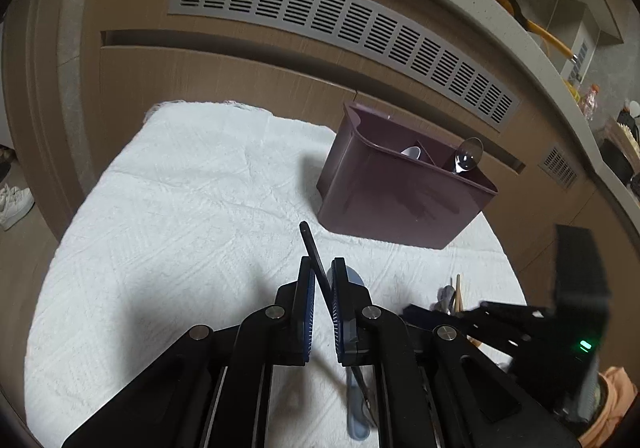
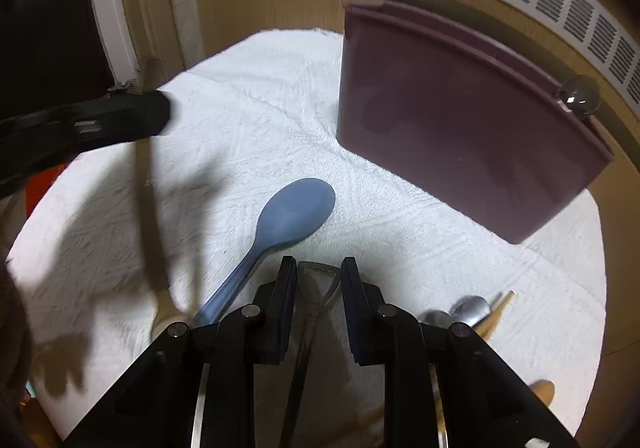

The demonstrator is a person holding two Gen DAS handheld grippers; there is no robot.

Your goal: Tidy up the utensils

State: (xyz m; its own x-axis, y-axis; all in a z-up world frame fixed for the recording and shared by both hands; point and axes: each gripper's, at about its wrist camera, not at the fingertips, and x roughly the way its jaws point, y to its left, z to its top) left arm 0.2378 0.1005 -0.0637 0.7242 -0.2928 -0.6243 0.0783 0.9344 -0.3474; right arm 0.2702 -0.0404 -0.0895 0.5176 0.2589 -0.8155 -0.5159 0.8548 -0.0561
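Observation:
A purple utensil caddy (image 1: 400, 192) stands on a white towel (image 1: 180, 208); it also shows in the right wrist view (image 2: 460, 128). A metal spoon (image 1: 466, 158) and a white utensil (image 1: 412, 154) stand in it. My left gripper (image 1: 322, 268) is shut on a thin black utensil handle (image 1: 314, 252), lifted above the towel. My right gripper (image 2: 318, 268) is open around a dark wire-framed utensil (image 2: 316, 288) lying on the towel. A blue spoon (image 2: 288, 224) lies just left of it.
Metal spoons (image 2: 464, 310) and wooden utensils (image 2: 500, 312) lie on the towel at the right. A wooden utensil (image 2: 166, 312) lies left of the blue spoon. A wooden cabinet with a grey vent (image 1: 340, 20) stands behind the towel.

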